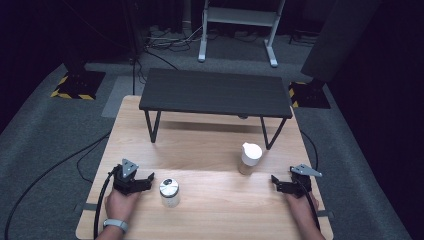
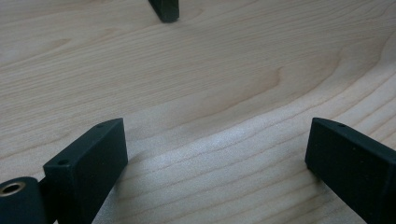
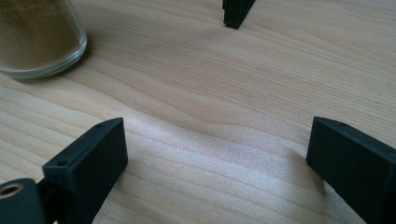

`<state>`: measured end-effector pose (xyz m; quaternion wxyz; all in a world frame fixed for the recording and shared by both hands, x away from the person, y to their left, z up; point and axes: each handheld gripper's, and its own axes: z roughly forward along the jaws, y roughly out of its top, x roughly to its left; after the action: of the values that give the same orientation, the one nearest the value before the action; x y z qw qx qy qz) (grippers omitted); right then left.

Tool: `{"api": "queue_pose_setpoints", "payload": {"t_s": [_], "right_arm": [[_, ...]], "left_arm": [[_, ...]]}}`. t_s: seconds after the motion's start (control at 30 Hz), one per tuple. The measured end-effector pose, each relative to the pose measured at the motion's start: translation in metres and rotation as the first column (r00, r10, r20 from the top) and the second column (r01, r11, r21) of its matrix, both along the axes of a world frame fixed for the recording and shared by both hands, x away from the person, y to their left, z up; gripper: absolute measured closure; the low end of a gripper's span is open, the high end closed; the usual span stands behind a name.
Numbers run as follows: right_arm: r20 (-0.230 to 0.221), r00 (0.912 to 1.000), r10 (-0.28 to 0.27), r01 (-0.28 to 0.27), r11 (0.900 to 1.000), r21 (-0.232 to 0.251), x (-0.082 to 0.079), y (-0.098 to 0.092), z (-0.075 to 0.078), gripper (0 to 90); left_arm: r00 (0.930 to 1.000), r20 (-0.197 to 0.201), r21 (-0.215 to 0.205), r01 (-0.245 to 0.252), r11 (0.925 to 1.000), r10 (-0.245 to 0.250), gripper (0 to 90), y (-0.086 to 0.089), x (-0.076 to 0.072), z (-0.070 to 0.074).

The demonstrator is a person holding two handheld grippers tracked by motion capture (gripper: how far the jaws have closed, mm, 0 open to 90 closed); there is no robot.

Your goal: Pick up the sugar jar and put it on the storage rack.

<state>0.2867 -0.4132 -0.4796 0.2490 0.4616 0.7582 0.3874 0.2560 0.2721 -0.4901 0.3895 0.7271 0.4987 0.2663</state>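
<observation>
Jars stand upright inside each wide-open, empty gripper: silver-lidded jar (image 1: 169, 193) just right of left gripper (image 1: 148, 180), white-lidded spice jar (image 1: 250, 158) up-left of right gripper (image 1: 275, 181).

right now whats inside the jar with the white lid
The jar with the white lid holds a brown powder, seen through the glass in the right gripper view. The lid covers its top, so how full it is cannot be told.

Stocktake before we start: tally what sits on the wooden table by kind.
Jars: 2, silver-lidded jar and white-lidded jar
Black shelf stand: 1
Hand-held grippers: 2, left hand-held gripper and right hand-held gripper
Total: 5
</observation>
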Motion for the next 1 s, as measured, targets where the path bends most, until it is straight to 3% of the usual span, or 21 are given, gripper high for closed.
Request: {"api": "queue_pose_setpoints", "payload": {"t_s": [0.7,0.83,1.0], "right_arm": [[0.0,1.0,0.0,0.0,1.0,0.0,-0.0001,0.0,-0.0001,4.9],[0.0,1.0,0.001,-0.001,1.0,0.0,0.0,-0.0001,0.0,4.9],[0.0,1.0,0.001,-0.001,1.0,0.0,0.0002,-0.0002,0.0,4.9]], "left_arm": [[0.9998,-0.018,0.001,-0.007,1.0,0.007,5.8,0.0003,0.0011,0.0038],[0.999,-0.039,-0.029,-0.023,0.9993,0.022,3.0,0.0025,0.0028,0.0064],[0.9994,-0.022,-0.054,-0.029,0.9981,0.028,1.7,0.005,-0.0009,0.0063]]}}
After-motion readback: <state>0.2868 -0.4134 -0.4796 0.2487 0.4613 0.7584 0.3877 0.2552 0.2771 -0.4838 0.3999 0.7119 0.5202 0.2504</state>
